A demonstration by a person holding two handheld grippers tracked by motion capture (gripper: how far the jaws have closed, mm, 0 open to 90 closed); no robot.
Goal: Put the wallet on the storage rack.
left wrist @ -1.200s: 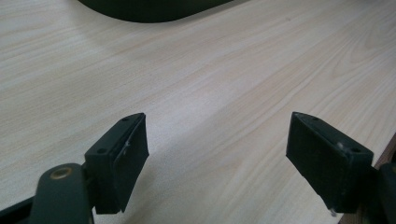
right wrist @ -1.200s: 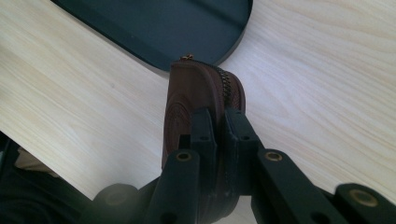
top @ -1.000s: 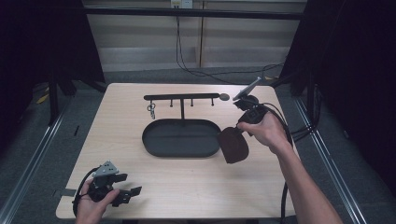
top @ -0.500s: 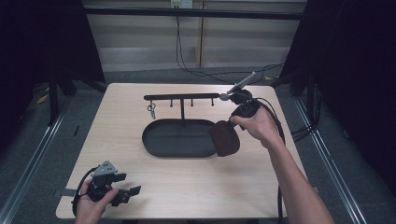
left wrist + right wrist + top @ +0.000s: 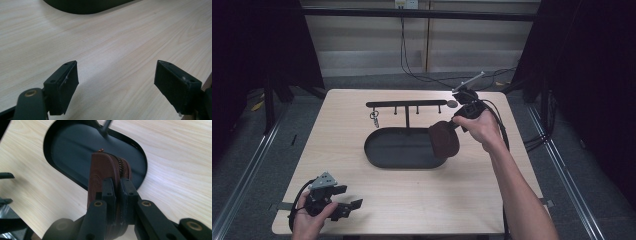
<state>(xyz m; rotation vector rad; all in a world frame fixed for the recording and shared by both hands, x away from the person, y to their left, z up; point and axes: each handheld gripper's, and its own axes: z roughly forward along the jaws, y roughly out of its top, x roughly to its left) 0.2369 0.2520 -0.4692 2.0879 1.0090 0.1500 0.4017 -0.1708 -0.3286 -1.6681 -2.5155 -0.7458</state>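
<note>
R gripper (image 5: 458, 123) is up over the far-right part of the surface (image 5: 522, 165), jaws clamped on a brown zip pouch (image 5: 443, 139). Pouch hangs off the surface, edge-on, above the right end of the black oval tray (image 5: 384, 150). In the right gripper view the pouch (image 5: 105, 172) sits pinched between both jaws, zipper facing up-right, tray (image 5: 65, 150) right below it. A black rack (image 5: 407, 104) w/ a crossbar stands at the tray's far side; a small key ring (image 5: 374, 117) hangs near its left end.

L gripper (image 5: 354, 206) rests low at the near-left corner, well apart from the tray, held in the left hand (image 5: 307, 222). Jaws wide apart w/ nothing between, just bare wood in the left gripper view; tray edge (image 5: 85, 6) at the top.
</note>
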